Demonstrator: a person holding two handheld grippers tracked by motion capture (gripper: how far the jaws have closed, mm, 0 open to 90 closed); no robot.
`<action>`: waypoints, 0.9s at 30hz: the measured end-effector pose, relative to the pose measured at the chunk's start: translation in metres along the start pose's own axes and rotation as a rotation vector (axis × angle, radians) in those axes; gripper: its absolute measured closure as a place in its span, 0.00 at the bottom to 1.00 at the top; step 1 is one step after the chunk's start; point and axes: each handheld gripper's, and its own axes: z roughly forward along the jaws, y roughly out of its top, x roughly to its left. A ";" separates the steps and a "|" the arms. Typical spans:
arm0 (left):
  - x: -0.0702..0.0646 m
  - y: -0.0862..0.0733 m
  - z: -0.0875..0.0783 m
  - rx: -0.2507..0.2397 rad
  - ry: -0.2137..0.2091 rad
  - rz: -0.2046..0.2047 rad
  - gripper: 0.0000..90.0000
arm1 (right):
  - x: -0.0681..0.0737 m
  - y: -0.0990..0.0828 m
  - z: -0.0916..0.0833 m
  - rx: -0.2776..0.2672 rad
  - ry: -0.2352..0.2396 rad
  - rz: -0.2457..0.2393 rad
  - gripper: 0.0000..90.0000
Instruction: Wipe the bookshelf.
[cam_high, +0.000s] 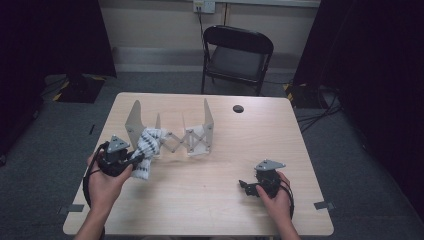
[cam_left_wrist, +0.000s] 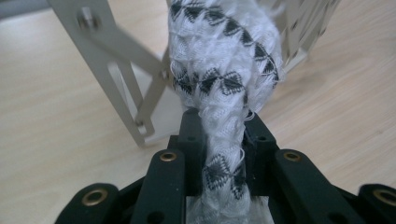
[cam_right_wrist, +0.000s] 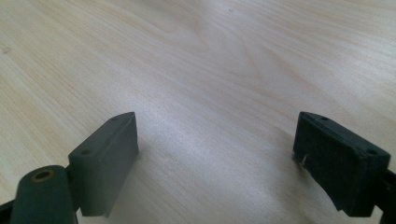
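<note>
A: Left hand-held gripper (cam_high: 134, 159), lower left of the high view, state?

B: Pinching the sock (cam_left_wrist: 224, 88). In the left gripper view the black-and-white knit runs up between both pads, squeezed narrow there, bulging above.

A: Where's the sock in frame?

B: Centre left of the high view, one end in the jaws, the rest draped against the folding rack (cam_high: 172, 131). Looks partly hooked on the left end of the rack, can't tell how far on.

A: Why that grip?

B: My read: pinched by one end so the rest hangs free and can go over a rack arm or come off it.

A: Rack?

B: Pale metal scissor frame, upper centre on the surface (cam_high: 210, 200), two tall end plates. Second light cloth (cam_high: 196, 137) on its right end.

A: Right hand-held gripper (cam_high: 246, 187)?

B: Lower right, jaws spread, nothing between them, bare wood in the right gripper view. Parked well apart from the rack, probably waiting.

A: Background?

B: Black folding chair (cam_high: 237, 55), top centre.
</note>
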 end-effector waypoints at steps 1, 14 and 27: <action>0.001 -0.004 0.003 0.000 -0.003 0.001 0.82 | 0.000 0.000 0.000 0.000 0.000 -0.001 0.15; 0.004 -0.034 0.028 0.093 -0.009 -0.034 0.82 | 0.000 0.000 0.000 -0.001 0.000 -0.001 0.15; 0.005 -0.060 0.039 0.163 -0.018 -0.039 0.82 | 0.000 0.000 0.000 -0.001 0.000 -0.001 0.15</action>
